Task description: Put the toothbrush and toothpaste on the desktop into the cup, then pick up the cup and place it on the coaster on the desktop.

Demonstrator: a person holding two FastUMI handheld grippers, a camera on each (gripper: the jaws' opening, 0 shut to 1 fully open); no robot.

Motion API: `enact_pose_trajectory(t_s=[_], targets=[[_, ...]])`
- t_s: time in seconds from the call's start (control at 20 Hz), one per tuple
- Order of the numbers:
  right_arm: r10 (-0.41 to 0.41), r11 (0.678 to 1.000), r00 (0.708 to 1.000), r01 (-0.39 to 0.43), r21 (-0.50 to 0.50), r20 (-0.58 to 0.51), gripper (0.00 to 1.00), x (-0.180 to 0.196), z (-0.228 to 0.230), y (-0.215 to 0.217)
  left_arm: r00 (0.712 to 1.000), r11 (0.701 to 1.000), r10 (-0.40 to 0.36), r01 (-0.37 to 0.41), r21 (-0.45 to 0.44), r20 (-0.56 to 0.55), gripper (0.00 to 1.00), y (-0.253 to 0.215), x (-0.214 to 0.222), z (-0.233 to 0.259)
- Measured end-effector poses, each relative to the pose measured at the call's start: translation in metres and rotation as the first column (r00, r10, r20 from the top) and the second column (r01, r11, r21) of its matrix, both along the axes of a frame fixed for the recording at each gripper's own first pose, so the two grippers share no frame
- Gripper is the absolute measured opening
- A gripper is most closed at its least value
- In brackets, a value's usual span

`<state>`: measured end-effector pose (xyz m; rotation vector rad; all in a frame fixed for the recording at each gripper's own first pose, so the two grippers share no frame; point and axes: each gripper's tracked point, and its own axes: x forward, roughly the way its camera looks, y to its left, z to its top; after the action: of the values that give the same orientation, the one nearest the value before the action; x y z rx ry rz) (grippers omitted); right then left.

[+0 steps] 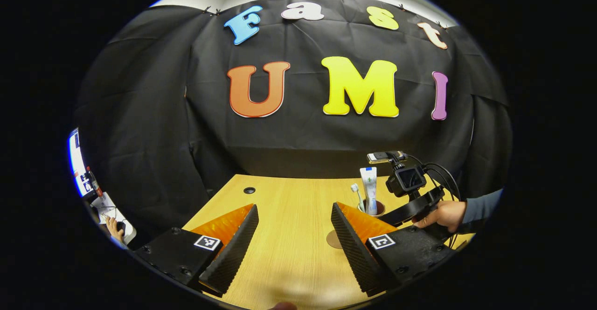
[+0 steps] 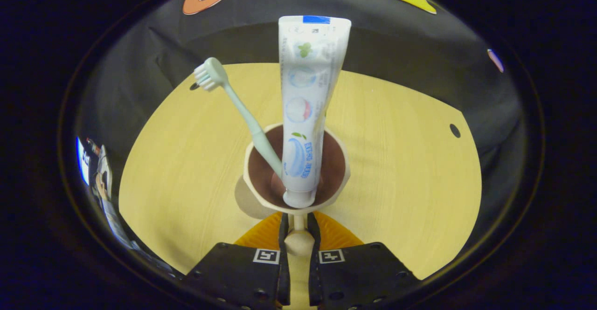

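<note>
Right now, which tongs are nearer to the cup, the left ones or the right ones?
The right. The right tongs are shut on the handle of the cup, so they touch it. The left tongs stand open over the table, apart from the cup.

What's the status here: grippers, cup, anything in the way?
Right gripper shut on cup handle; left gripper open, holding nothing. Toothbrush and toothpaste stand in cup. Coaster beside cup, bare.
</note>
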<state>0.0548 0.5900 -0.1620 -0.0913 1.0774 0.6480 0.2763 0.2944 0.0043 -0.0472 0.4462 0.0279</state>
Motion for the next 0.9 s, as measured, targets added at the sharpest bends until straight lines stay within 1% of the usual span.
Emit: enact_pose_trajectory(t_s=[0.25, 0.55, 0.7, 0.9], targets=[[0.043, 0.999, 0.999, -0.043, -0.011, 0.006, 0.15, 0.002, 0.0, -0.006, 0.999, 1.0, 0.031, -0.031, 0.005, -0.009, 0.99, 0.018, -0.004, -0.006], [0.078, 0.996, 0.997, -0.077, -0.042, 0.011, 0.15, 0.005, -0.001, -0.015, 0.998, 0.999, 0.05, -0.049, 0.008, -0.029, 0.99, 0.035, -0.01, -0.014], [0.078, 0.996, 0.997, -0.078, -0.052, -0.01, 0.15, 0.001, 0.004, -0.016, 0.998, 0.999, 0.042, -0.041, 0.024, -0.037, 0.99, 0.035, -0.011, -0.017], [0.075, 0.996, 0.997, -0.075, -0.054, -0.002, 0.16, 0.003, 0.008, -0.017, 0.999, 0.999, 0.023, -0.022, 0.028, -0.039, 0.99, 0.03, -0.012, -0.018]])
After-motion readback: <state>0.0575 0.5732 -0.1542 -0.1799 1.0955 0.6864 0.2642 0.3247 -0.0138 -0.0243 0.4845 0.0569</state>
